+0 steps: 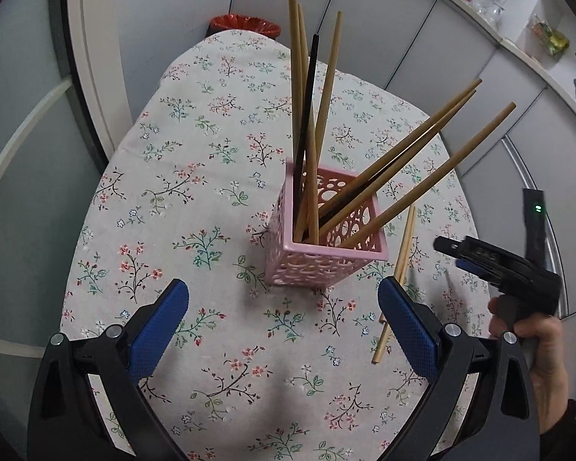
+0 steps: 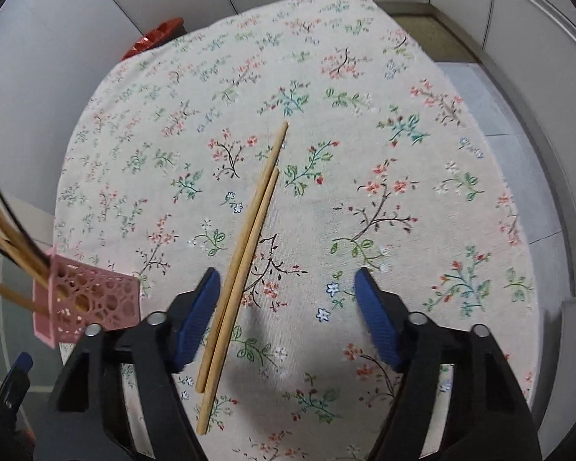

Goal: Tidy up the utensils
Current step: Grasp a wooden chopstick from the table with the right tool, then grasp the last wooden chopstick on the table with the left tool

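The right tongs (image 2: 284,288) hang wide open and empty above the floral-clothed surface (image 2: 403,134), with 2 loose wooden chopsticks (image 2: 245,246) lying side by side between the blue pads, much closer to the left pad (image 2: 196,319) and running away ahead of it. The left tongs (image 1: 284,319) are just as wide open and hold nothing; the pink perforated holder (image 1: 318,253) stands just ahead of them, already carrying several wooden chopsticks (image 1: 422,176) and a black one (image 1: 307,115), all splayed outward. My judgement is that the main risk lies in the off-centre pair: closing from here could nudge the 2 sticks sideways, roll them apart, or catch only 1. Later, the fanned sticks in the holder could be knocked when another is threaded in, tipping the light holder. Room is generous ahead and to the right of the right tongs, where the cloth is bare; the surface edge drops off further right, and the holder sits off to its left.
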Action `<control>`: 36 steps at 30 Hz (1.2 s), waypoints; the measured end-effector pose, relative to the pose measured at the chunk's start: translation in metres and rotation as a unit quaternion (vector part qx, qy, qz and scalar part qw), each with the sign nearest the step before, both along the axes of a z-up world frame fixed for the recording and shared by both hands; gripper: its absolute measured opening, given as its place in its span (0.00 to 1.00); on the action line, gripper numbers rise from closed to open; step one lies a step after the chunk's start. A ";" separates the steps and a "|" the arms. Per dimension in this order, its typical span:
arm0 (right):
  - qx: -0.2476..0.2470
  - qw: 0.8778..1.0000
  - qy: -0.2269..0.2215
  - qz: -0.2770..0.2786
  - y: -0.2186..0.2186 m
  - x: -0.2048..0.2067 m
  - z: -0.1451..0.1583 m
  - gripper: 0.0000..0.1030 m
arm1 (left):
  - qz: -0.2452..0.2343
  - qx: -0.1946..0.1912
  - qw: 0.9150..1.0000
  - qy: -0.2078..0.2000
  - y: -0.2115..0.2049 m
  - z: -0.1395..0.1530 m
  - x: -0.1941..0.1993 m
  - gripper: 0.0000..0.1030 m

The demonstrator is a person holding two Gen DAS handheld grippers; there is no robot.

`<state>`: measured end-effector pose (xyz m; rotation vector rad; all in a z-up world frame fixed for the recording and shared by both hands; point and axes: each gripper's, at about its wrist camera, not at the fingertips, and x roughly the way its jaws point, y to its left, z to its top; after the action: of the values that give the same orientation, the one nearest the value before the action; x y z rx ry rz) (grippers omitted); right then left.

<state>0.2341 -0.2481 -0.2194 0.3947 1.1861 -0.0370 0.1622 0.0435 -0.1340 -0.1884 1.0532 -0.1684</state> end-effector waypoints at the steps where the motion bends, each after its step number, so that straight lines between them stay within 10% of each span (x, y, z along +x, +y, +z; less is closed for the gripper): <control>1: 0.001 1.000 0.004 0.001 0.002 0.002 -0.003 0.52 | -0.003 0.002 1.000 0.000 0.000 0.000 0.000 0.93; 6: 0.018 0.999 0.027 0.004 0.011 0.012 -0.019 0.24 | -0.011 0.002 1.000 0.004 -0.001 0.000 0.000 0.93; 23: -0.090 0.993 0.035 0.073 0.048 0.020 -0.019 0.13 | -0.042 0.018 0.999 -0.011 -0.016 0.006 -0.010 0.93; 36: 0.014 1.000 0.026 0.004 -0.028 -0.025 0.008 0.05 | -0.164 0.090 0.980 -0.061 -0.085 0.013 -0.043 0.93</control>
<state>0.2086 -0.2759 -0.2110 0.4154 1.2412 -0.0229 0.1187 -0.0418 -0.1210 0.1601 0.9660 -0.3754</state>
